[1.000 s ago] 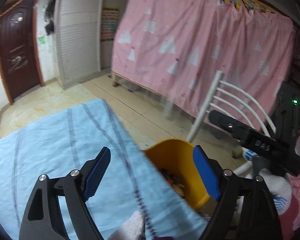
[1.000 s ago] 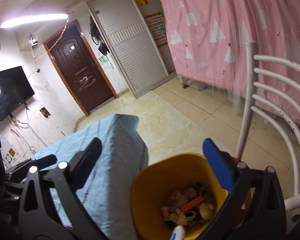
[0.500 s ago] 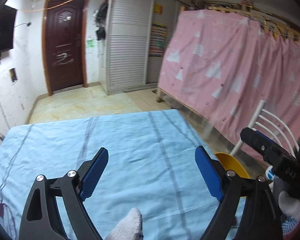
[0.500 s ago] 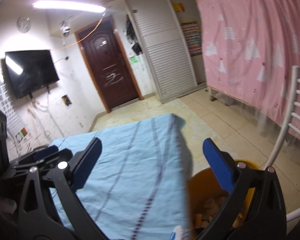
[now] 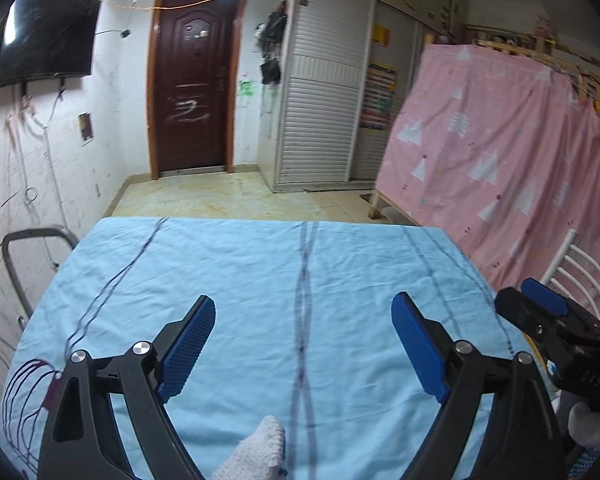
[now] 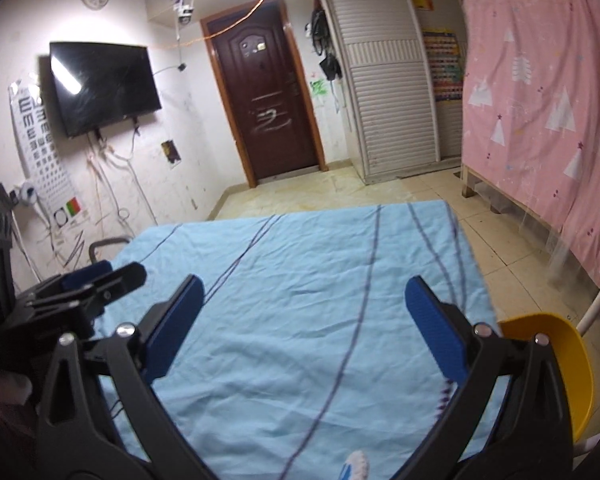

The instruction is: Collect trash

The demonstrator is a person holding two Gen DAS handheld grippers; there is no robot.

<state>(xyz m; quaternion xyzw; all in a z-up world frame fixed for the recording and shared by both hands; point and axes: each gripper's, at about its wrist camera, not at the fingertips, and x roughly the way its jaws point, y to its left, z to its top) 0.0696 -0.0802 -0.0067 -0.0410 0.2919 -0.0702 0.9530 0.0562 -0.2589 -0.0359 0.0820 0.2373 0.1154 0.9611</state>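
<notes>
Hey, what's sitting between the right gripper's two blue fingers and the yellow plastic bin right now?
Only the edge of the light blue striped cloth separates the right gripper from the yellow plastic bin, as the right wrist view shows.

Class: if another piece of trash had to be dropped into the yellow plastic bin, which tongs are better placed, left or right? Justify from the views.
Probably right. The yellow plastic bin sits beside the right tongs, just off the blue cloth-covered table. The left tongs face the table, further from it. Both are open and empty.
</notes>
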